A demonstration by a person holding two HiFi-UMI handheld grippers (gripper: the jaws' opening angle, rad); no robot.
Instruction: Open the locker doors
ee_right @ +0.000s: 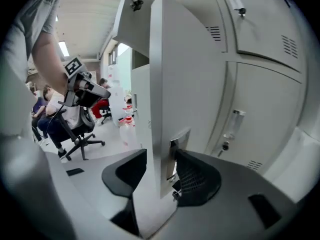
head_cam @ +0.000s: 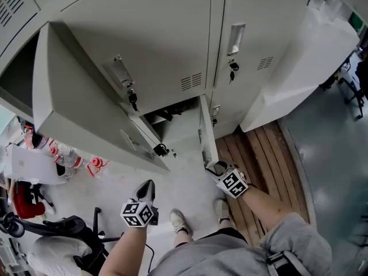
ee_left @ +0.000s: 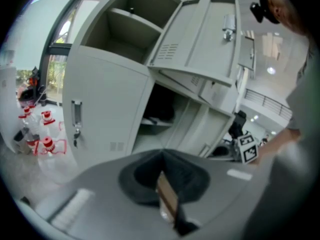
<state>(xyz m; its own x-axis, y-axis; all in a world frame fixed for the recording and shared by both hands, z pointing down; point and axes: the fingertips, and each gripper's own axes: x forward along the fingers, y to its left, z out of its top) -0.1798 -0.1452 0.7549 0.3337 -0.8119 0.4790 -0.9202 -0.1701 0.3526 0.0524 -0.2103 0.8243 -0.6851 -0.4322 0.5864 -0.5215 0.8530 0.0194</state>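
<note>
Right gripper [ee_right: 160, 160]: fingers [ee_right: 197, 176] clamped on the free edge of the pale grey metal lower locker door [ee_right: 185, 74], one finger on each face, right at the inset handle plate [ee_right: 179, 140]. In the head view the right gripper [head_cam: 219, 168] sits low centre-right. The door [head_cam: 205, 125] shows edge-on above it, swung out from the locker, with the dark compartment [head_cam: 172, 111] exposed to its left.

Left gripper [ee_left: 163, 180]: fingers pressed together, holding nothing and touching nothing. In the head view the left gripper [head_cam: 146, 185] is bottom centre-left, below the lockers and well apart from the lower door.

The large grey upper locker door [head_cam: 75, 108] at upper left of the head view is also swung wide open. The closed grey lockers [head_cam: 259, 45] at upper right have keys in their locks.
</note>
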